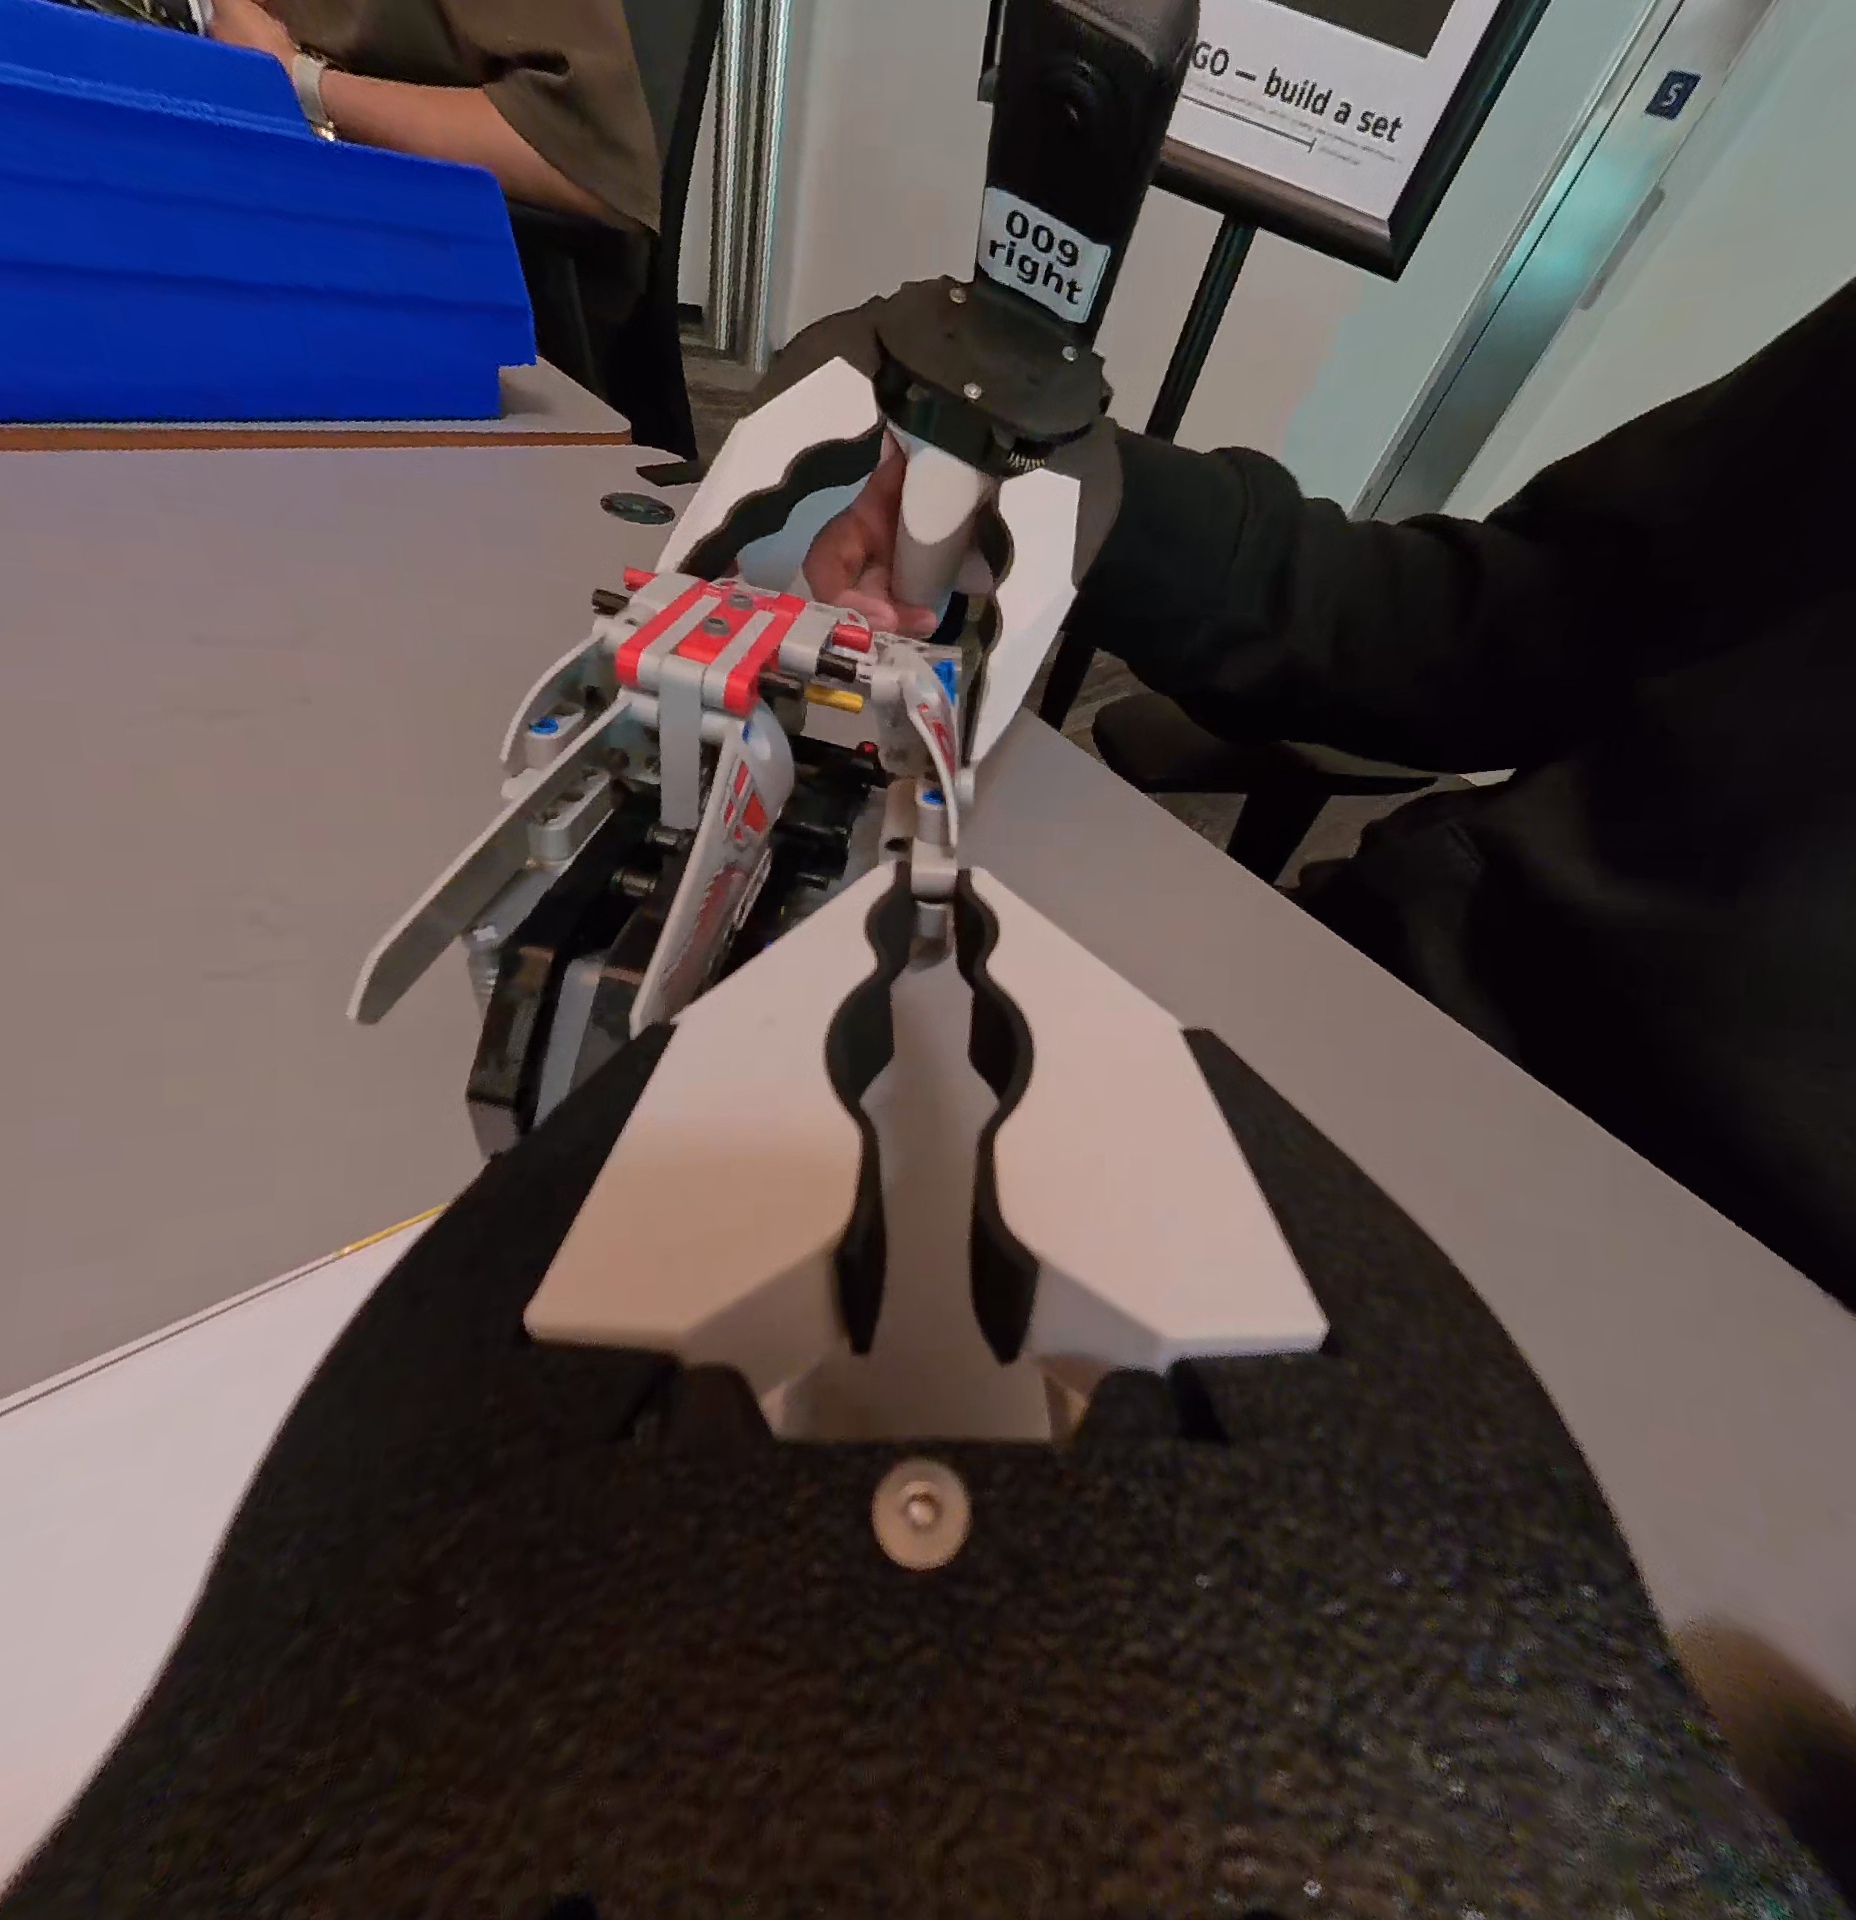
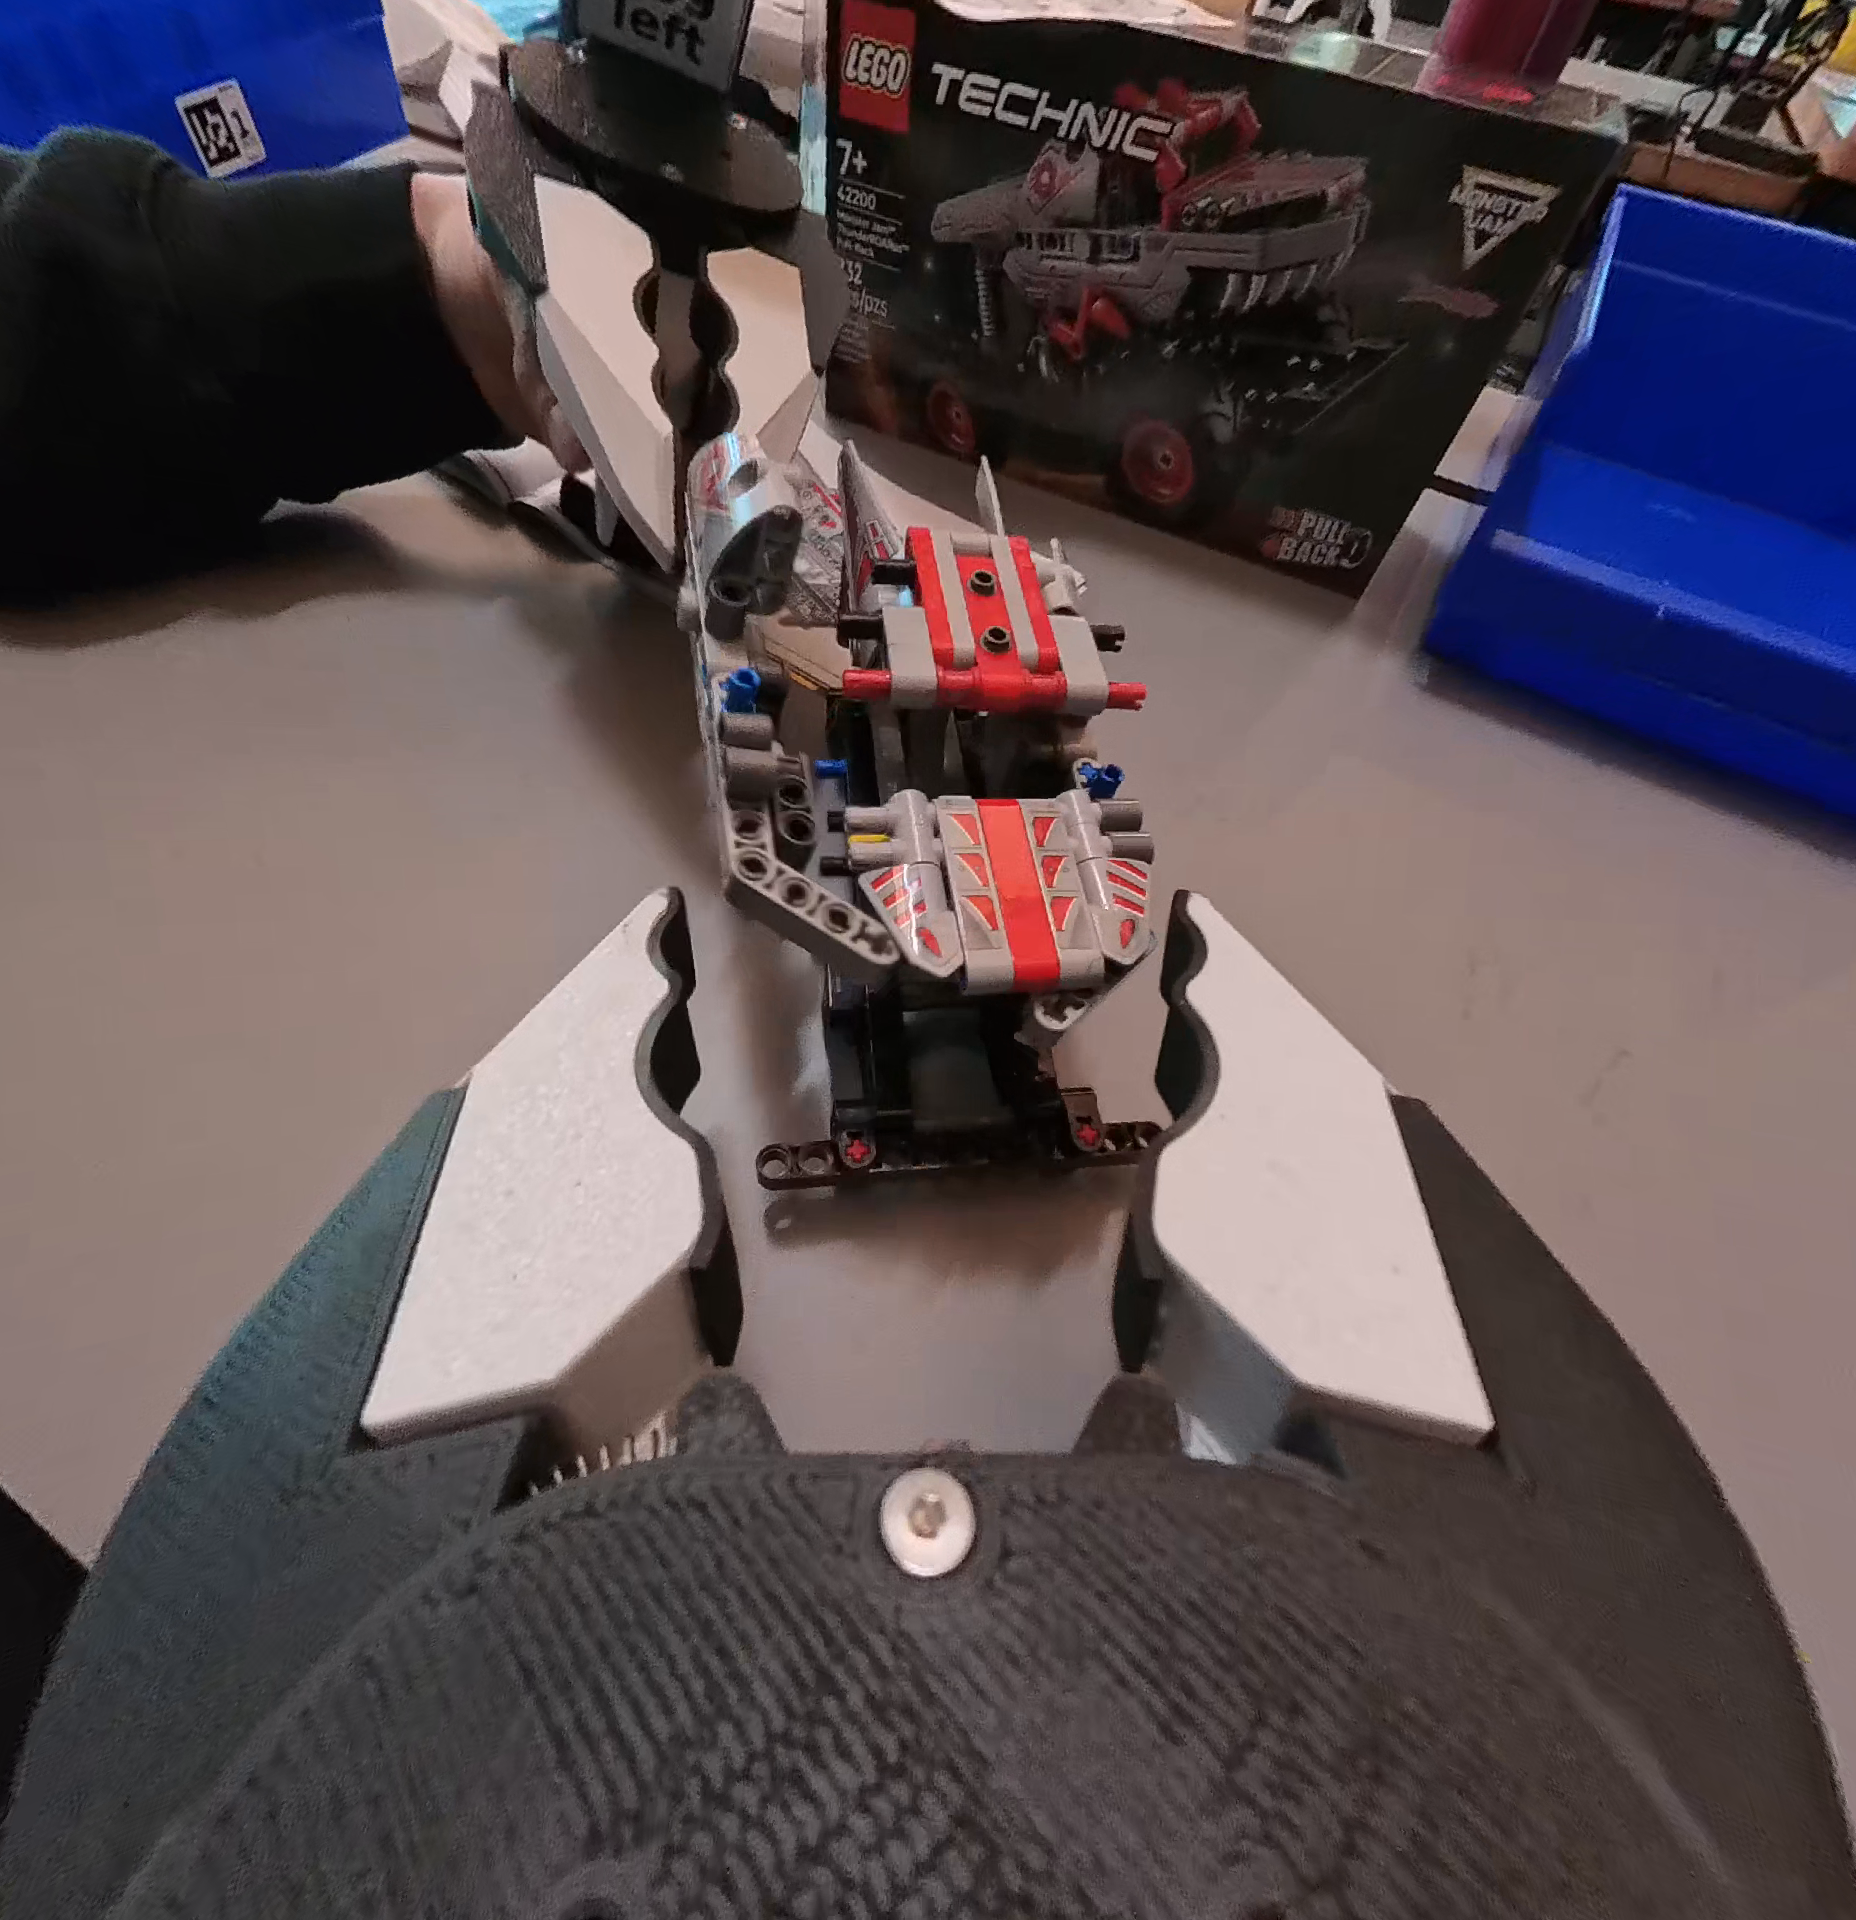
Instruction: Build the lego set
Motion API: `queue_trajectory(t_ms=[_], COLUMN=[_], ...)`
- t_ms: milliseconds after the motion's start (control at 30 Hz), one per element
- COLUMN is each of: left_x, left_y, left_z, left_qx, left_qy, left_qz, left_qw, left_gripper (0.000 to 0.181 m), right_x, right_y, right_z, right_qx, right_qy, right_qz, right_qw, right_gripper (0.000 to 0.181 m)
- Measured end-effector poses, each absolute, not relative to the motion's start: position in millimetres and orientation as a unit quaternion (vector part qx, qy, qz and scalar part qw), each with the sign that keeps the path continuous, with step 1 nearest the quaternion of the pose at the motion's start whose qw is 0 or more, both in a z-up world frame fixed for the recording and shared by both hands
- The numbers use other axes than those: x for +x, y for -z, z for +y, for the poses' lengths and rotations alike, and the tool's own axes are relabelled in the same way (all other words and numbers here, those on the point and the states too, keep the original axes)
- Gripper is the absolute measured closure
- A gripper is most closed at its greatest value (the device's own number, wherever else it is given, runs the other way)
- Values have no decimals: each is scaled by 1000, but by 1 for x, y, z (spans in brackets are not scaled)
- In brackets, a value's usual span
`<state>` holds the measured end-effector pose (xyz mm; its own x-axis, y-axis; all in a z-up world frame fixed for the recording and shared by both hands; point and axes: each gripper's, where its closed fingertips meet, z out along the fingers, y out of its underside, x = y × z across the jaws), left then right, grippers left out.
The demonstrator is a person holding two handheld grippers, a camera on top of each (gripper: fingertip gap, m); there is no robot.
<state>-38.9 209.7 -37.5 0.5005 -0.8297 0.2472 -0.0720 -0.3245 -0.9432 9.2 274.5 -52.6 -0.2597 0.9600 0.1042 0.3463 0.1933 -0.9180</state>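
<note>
The partly built lego model (image 2: pixel 955 831), grey and red on a black chassis, stands on the grey table (image 2: pixel 280 831); it also shows in the left wrist view (image 1: pixel 695 790). My left gripper (image 1: pixel 932 888) is shut on a grey piece at the model's side edge; in the right wrist view it (image 2: pixel 685 442) comes down at the model's far left corner. My right gripper (image 2: pixel 926 920) is open and empty, its fingers either side of the model's near end without touching. In the left wrist view it (image 1: pixel 846 629) sits behind the model.
The lego set's box (image 2: pixel 1163 312) stands behind the model. A blue bin (image 2: pixel 1682 540) is at the right, and another blue bin (image 1: pixel 228 260) at the far table edge. A framed sign on a stand (image 1: pixel 1319 114) and a seated person's arm (image 1: pixel 467 114) are beyond the table. The gap from one gripper's tips to the other's is roughly 9 centimeters.
</note>
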Motion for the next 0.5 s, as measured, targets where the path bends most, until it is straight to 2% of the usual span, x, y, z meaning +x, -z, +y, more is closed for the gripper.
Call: queue_trajectory(t_ms=[500], left_x=[-46], left_y=[37], left_z=[210], left_qx=[-719], left_qy=[433], left_qz=[289], left_qw=[460], left_gripper=[177], right_x=[0], right_y=[55], right_z=[267], right_qx=[-462], right_qy=[-415], right_qz=[-703], right_qw=[347], right_gripper=[89])
